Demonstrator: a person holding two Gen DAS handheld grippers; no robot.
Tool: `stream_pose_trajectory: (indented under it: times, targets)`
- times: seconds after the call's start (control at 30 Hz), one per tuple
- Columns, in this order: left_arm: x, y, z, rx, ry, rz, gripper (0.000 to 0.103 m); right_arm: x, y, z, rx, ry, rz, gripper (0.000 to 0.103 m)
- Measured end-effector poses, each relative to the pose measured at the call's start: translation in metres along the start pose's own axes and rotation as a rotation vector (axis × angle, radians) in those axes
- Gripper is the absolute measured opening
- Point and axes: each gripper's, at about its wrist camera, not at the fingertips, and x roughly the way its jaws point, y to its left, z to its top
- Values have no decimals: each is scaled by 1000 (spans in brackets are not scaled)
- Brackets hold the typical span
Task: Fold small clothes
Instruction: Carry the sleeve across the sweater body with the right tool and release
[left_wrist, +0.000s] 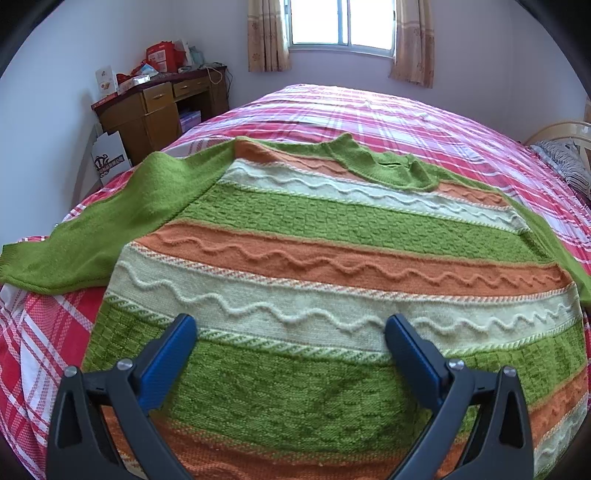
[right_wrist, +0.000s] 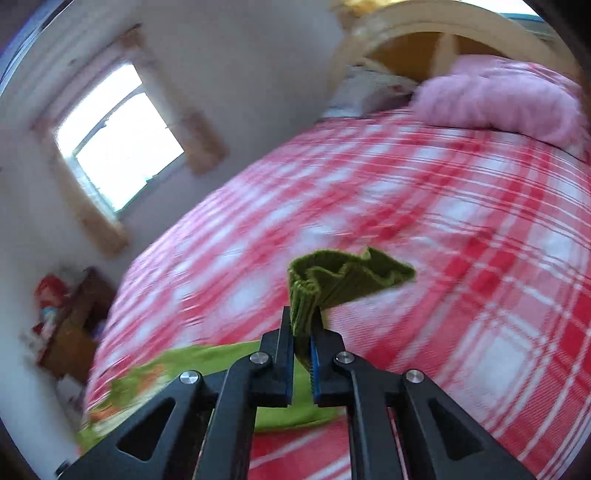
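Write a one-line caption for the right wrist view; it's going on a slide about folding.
Right hand-held gripper shut on the sweater's green ribbed cuff, lifted above the plaid bedspread.

Both wrist views look down close over the sweater (left_wrist: 314, 236) – sharing bed (right_wrist: 461, 221) and window (left_wrist: 341, 22).

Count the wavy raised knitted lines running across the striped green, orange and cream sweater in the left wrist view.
4: one on the upper cream stripe, one on the wide orange stripe, one on the lower cream stripe, one on the orange stripe at the right edge. More may be hidden.
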Motion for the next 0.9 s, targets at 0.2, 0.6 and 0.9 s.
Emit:
stream_pose_trajectory:
  times: [0.2,0.6,0.9]
  targets:
    - [-11,10,4,35,0,1,103,6,121,-33,-140,64,199,6]
    - [-9,98,-1,-82,-54,161,103,71,312,-153,-310,303,450,6]
    - [8,106,-8,-193,-72,79,103,124,403,-281,-512,484,515,6]
